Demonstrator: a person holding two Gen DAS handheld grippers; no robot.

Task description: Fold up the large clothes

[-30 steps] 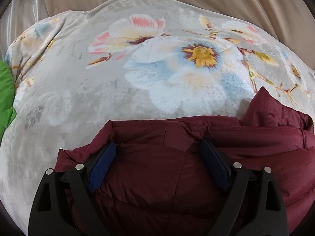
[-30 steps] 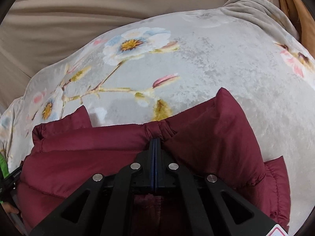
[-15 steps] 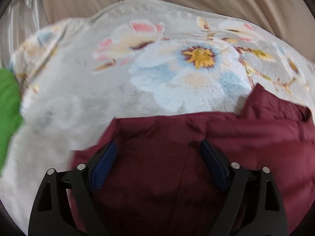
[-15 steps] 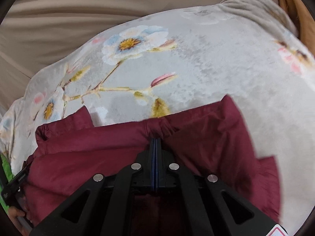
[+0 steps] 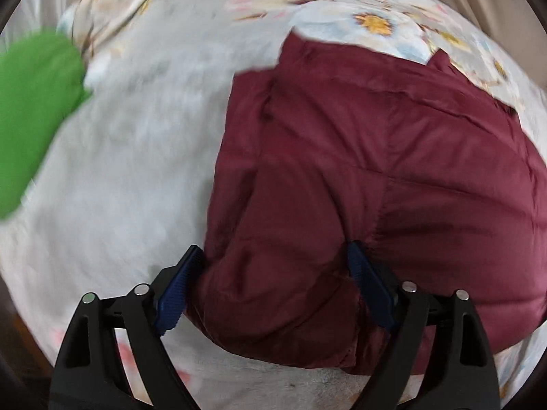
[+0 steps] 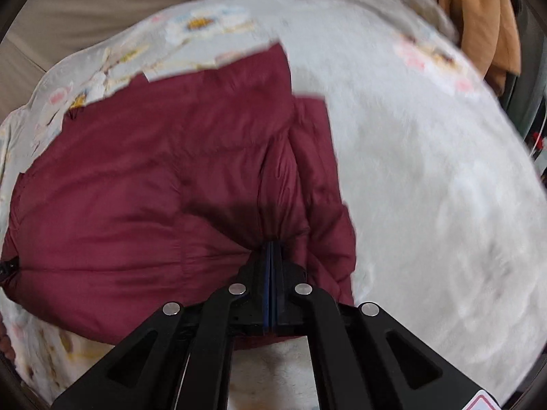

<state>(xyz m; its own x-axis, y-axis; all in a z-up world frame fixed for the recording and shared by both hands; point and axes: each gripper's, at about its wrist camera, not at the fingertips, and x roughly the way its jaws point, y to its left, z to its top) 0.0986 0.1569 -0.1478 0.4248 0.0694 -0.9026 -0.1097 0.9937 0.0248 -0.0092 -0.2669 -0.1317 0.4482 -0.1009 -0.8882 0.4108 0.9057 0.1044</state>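
A dark red puffer jacket (image 5: 393,171) lies spread on a flowered grey blanket (image 5: 136,171); it also shows in the right wrist view (image 6: 154,177). My left gripper (image 5: 273,273) has its blue pads wide apart with a thick bunch of the jacket's near edge between them. My right gripper (image 6: 271,253) is shut on a pinched fold of the jacket's near edge, by its right side. Both views are blurred by motion.
A bright green cloth (image 5: 30,102) lies at the blanket's left edge. An orange-brown cloth (image 6: 482,20) hangs beyond the blanket (image 6: 427,188) at the far right. Beige fabric (image 6: 102,7) runs along the back.
Both grippers have pulled back toward the near edge with the jacket's edge. Much more of the jacket now lies stretched out in front of them. The green cloth shows larger at left.
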